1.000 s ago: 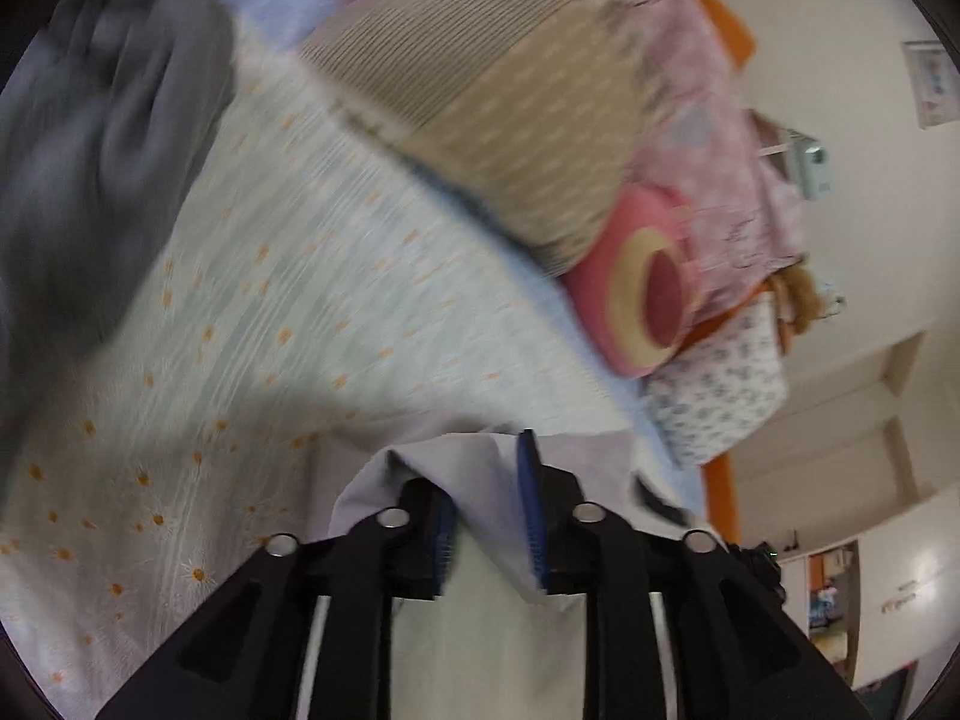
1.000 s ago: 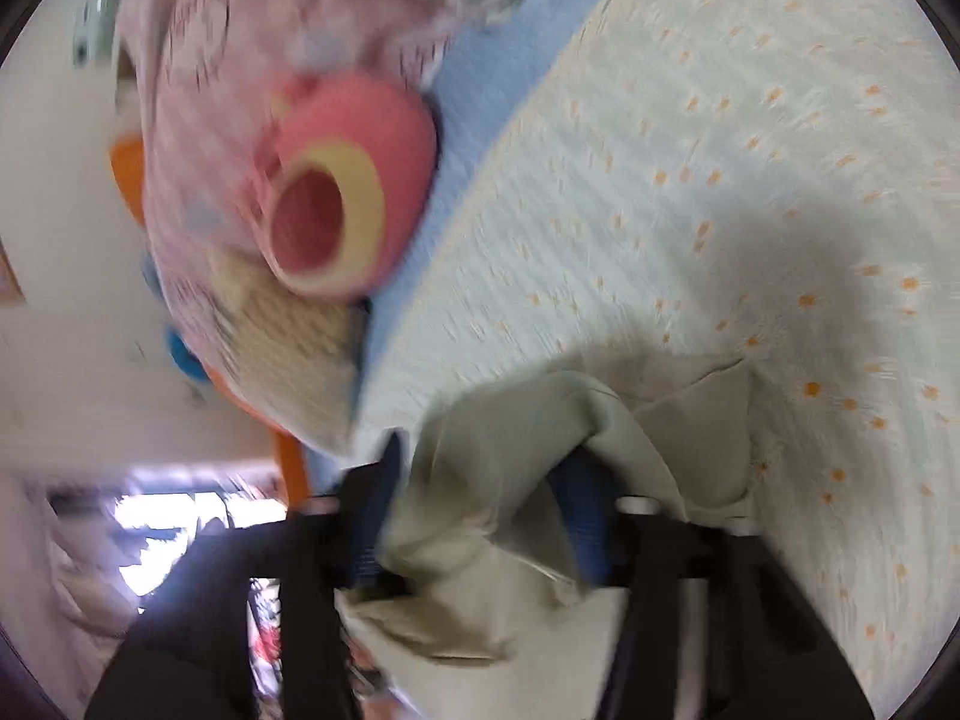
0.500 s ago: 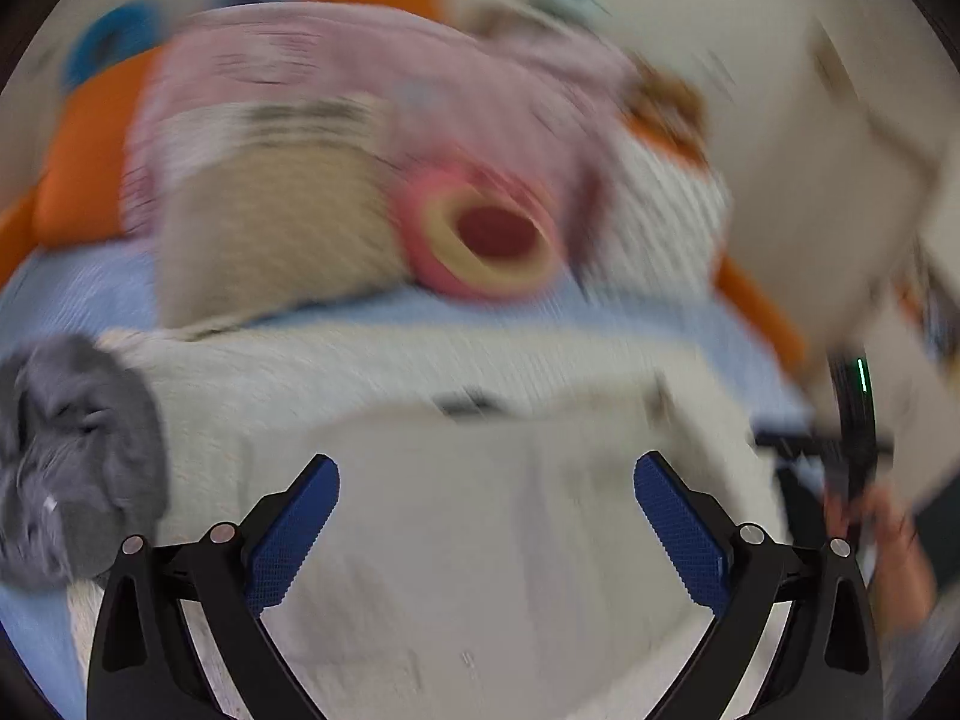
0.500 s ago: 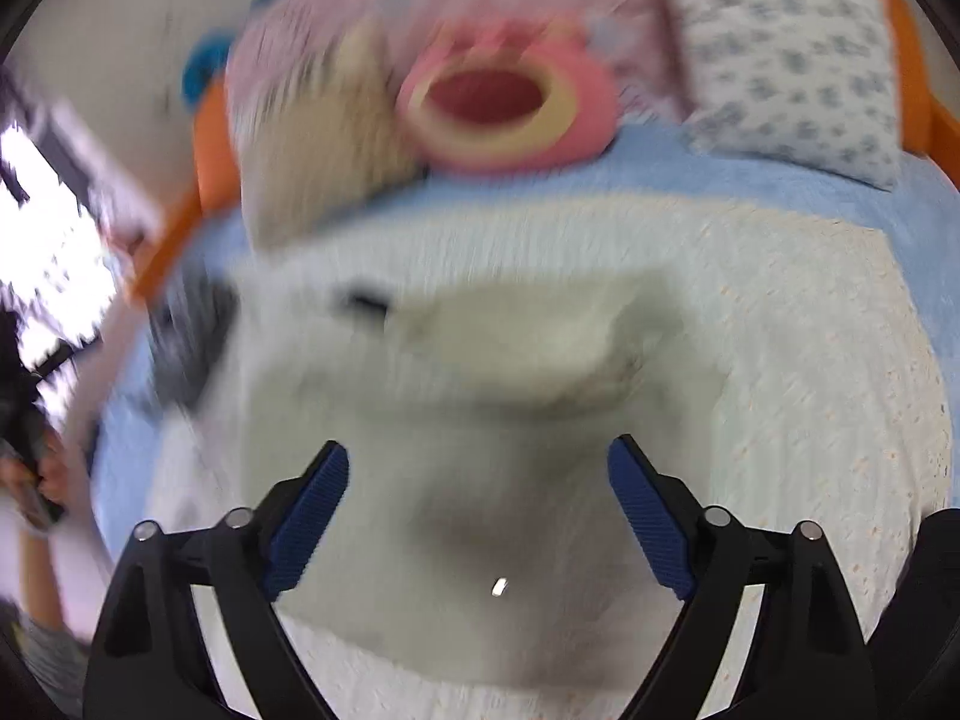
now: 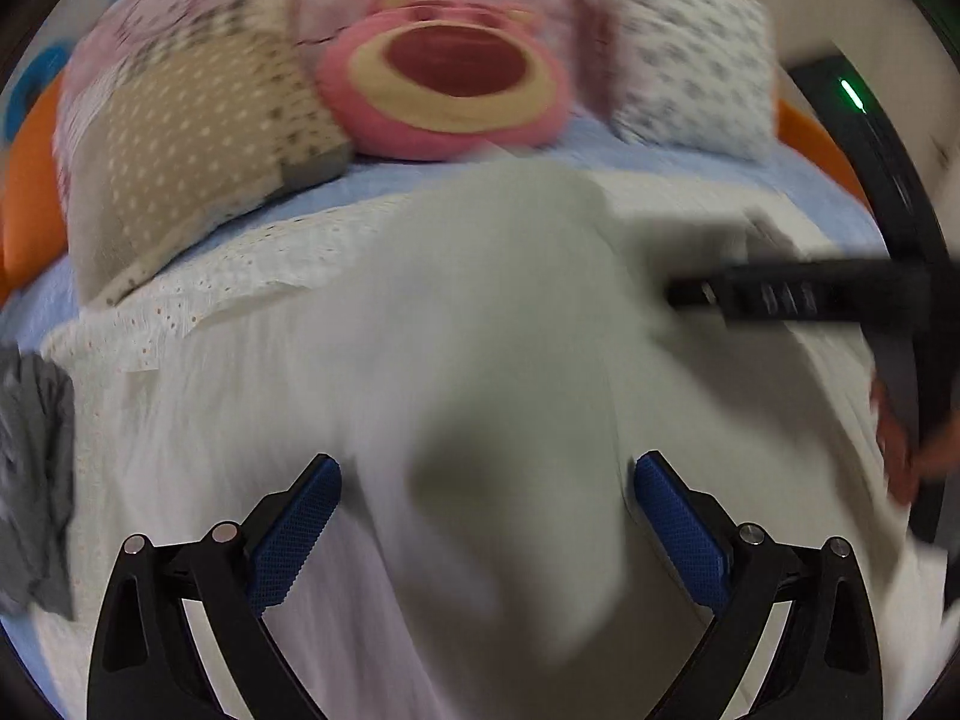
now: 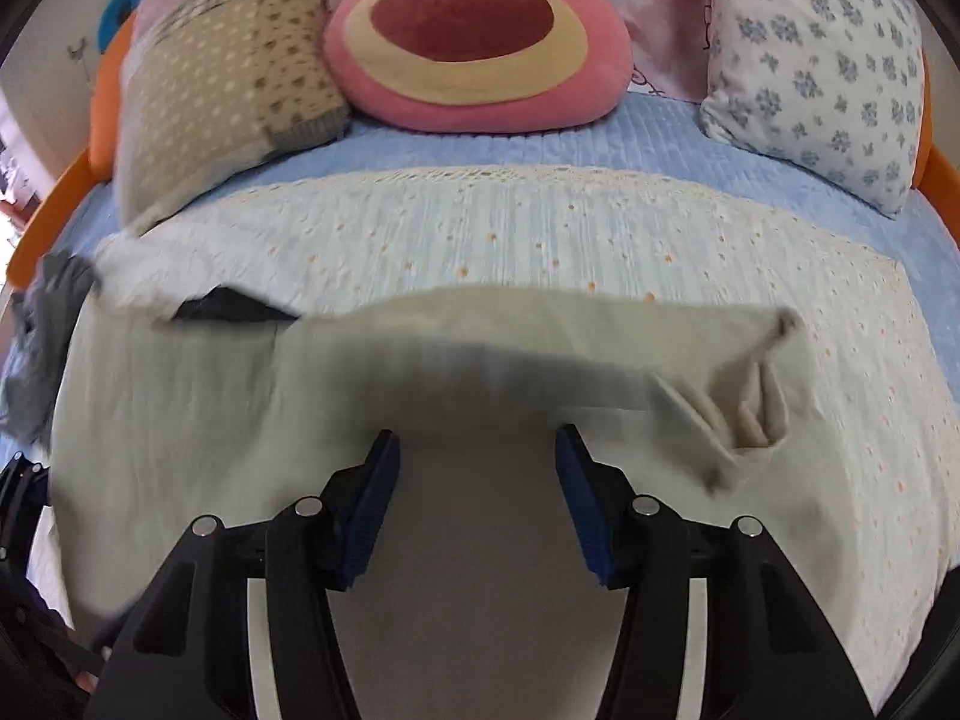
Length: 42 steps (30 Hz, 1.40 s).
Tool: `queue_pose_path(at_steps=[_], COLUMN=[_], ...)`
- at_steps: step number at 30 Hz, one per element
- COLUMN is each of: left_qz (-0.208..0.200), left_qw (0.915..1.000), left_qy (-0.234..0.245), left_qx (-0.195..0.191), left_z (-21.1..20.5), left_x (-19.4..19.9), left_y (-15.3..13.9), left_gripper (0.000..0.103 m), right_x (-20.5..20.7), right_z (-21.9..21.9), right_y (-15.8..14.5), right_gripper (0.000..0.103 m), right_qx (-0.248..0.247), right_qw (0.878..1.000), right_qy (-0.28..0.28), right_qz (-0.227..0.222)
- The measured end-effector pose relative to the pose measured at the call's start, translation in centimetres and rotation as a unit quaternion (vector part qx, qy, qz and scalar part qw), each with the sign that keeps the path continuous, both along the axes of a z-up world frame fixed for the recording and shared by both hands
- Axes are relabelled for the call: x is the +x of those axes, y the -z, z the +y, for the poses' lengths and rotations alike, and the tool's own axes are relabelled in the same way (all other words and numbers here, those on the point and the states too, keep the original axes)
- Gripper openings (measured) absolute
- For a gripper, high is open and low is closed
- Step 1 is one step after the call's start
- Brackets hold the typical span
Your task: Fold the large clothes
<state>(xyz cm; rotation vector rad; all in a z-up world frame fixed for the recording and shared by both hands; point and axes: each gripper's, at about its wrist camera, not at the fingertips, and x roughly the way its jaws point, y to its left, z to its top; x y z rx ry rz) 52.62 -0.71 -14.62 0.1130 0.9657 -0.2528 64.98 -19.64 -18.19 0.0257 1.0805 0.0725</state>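
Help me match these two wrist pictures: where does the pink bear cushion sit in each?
Left wrist view: pink bear cushion at top centre, blurred, between the beige spotted pillow and the floral pillow.
Right wrist view: top centre, sharp, larger.
Shared landmark: the beige spotted pillow on its left.

Bed seen from both my wrist cams. Ahead of my right claw (image 6: 474, 480) the cream garment (image 6: 420, 372) lies flat, w/ open daisy-print blanket (image 6: 540, 234) beyond it: free room to pass. Further back a row blocks the way: beige knit pillow (image 6: 228, 78), pink bear cushion (image 6: 474, 30), floral pillow (image 6: 822, 66). A grey cloth heap (image 6: 42, 324) sits at the left edge. In my left cam, the other claw's black arm (image 5: 798, 294) crosses the right side, just above the garment.
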Motion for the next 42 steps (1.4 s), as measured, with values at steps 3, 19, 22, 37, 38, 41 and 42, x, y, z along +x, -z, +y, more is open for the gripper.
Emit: queue_pose_path(at_steps=[3, 19, 22, 37, 38, 41, 42], left_qz=[-0.018, -0.064, -0.088, 0.027, 0.025, 0.02, 0.015], left_qw=[0.9995, 0.9962, 0.9945, 0.9892, 0.9877, 0.9705, 0.9627], left_qy=[-0.024, -0.058, -0.052, -0.132, -0.135, -0.149, -0.155], left_qx=[0.006, 0.012, -0.02, -0.058, -0.074, -0.188, -0.222], left_z=[0.5, 1.8, 3.1, 9.4, 9.7, 12.2, 13.1], left_x=[2.8, 3.5, -1.5, -11.3, -11.8, -14.9, -15.9], left_y=[1.4, 2.4, -0.4, 6.3, 5.8, 3.5, 2.9], left_gripper=[0.101, 0.101, 0.101, 0.101, 0.101, 0.101, 0.101], right_x=[1.8, -3.0, -7.9, -21.5, -21.6, -21.5, -21.3], right_z=[-0.1, 0.9, 1.8, 10.2, 10.3, 10.3, 10.0], right_y=[1.1, -2.6, -6.0, 0.3, 0.2, -1.1, -1.6], right_gripper=[0.053, 0.054, 0.054, 0.055, 0.055, 0.055, 0.056], right_qx=[0.001, -0.042, -0.066, -0.04, -0.044, -0.036, -0.024], right_qw=[1.0, 0.986, 0.976, 0.986, 0.985, 0.986, 0.987], right_qy=[0.013, 0.001, -0.037, -0.108, -0.108, -0.104, -0.101], right_qz=[-0.02, -0.159, -0.205, -0.121, -0.127, -0.125, -0.125])
